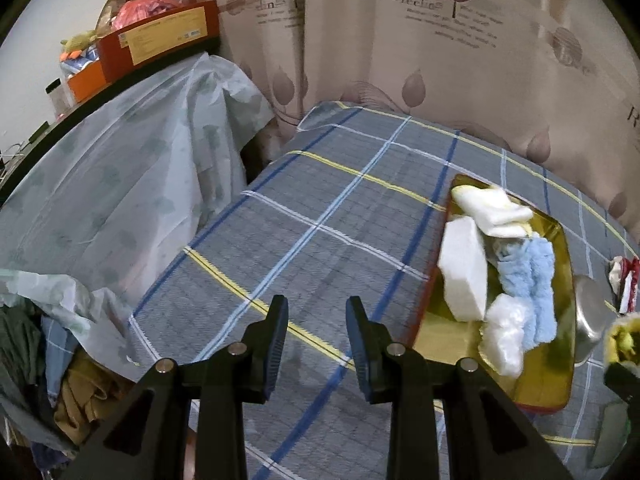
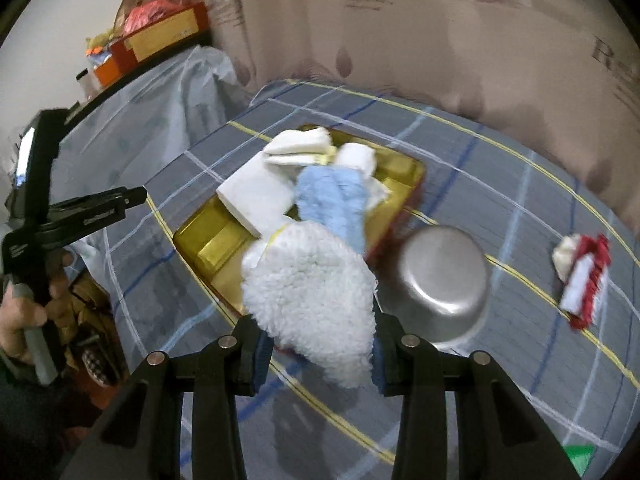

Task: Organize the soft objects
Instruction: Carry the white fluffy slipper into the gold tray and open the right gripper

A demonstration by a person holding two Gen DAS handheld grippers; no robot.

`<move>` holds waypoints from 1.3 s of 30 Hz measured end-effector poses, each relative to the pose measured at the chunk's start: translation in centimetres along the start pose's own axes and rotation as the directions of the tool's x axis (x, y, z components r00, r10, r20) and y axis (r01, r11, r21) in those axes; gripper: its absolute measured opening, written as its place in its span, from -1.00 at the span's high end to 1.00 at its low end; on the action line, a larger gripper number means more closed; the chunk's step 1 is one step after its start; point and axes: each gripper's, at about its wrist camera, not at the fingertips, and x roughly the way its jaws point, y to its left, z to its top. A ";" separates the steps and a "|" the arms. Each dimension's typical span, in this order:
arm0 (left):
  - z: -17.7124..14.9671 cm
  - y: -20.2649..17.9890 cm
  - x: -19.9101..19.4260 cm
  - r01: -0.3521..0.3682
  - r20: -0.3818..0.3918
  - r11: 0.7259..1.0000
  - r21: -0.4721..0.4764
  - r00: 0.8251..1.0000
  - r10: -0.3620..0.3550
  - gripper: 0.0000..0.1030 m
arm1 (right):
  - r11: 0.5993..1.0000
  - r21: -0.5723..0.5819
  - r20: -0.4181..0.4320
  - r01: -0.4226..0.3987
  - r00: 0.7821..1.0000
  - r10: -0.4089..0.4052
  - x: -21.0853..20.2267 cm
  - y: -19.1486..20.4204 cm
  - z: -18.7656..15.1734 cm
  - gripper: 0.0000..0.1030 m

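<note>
Left wrist view: the left gripper (image 1: 317,334) stands with its jaws apart and nothing between them, over bare plaid cloth (image 1: 320,216) at lower centre. At right lies a gold tray (image 1: 560,364) with a red rim; it holds a white block (image 1: 464,272), a cream sock (image 1: 494,208), a blue cloth (image 1: 532,280) and a white fluffy piece (image 1: 506,336). A steel bowl (image 1: 590,316) sits just right of the tray, partly cut off by the frame edge. A pale plastic sheet (image 1: 120,184) drapes at left, and a patterned curtain (image 1: 440,60) fills the top.

Right wrist view: the right gripper (image 2: 318,354) is closed on a white fluffy mitt (image 2: 312,300), which bulges upward between the fingers at lower centre and overlaps the tray's near edge in the picture. Behind it the gold tray (image 2: 204,240) holds the white block (image 2: 256,196), blue cloth (image 2: 332,200) and cream sock (image 2: 300,146). The bowl (image 2: 444,276) lies upside down just right of the tray. A red-and-white piece (image 2: 582,280) lies on the cloth at right, well apart from the tray. At left edge, a hand (image 2: 24,312) holds the other gripper's handle.
</note>
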 end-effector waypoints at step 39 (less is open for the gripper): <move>0.2 1.0 0.3 -0.003 -0.017 0.999 -0.036 1.000 0.002 0.41 | 0.999 -0.048 0.013 0.008 1.000 -0.007 6.4 4.9 3.9 -0.33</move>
